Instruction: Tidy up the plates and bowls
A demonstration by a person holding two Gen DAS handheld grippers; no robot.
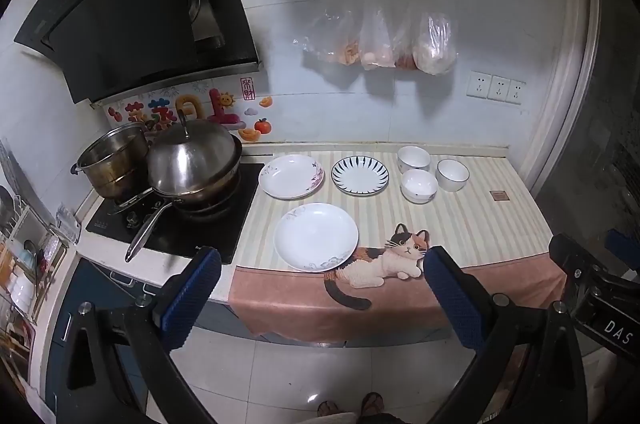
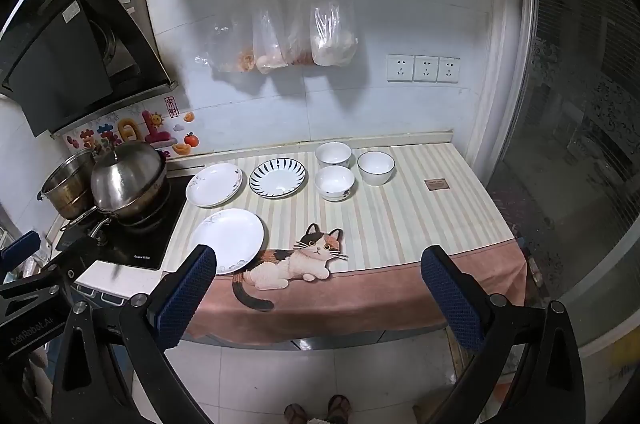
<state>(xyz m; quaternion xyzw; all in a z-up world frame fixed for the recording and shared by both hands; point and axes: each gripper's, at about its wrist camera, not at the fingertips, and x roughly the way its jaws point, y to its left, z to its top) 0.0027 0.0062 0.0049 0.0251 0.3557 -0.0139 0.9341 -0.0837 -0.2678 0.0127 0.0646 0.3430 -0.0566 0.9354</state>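
Three plates lie on the striped counter mat (image 1: 460,220): a large white plate (image 1: 316,236) (image 2: 227,240) at the front, a flower-patterned plate (image 1: 291,176) (image 2: 215,184) behind it, and a blue-rayed plate (image 1: 360,175) (image 2: 277,178) to its right. Three white bowls (image 1: 419,186) (image 1: 413,158) (image 1: 452,175) cluster further right, also in the right wrist view (image 2: 334,182) (image 2: 333,154) (image 2: 376,167). My left gripper (image 1: 322,280) and right gripper (image 2: 318,282) are both open and empty, held back from the counter's front edge.
A stove (image 1: 176,224) with a lidded wok (image 1: 192,160) and a steel pot (image 1: 112,164) stands at the left, under a range hood (image 1: 136,4). Plastic bags (image 1: 384,44) hang on the wall. The cat-print cloth (image 1: 384,260) drapes over the counter's front edge.
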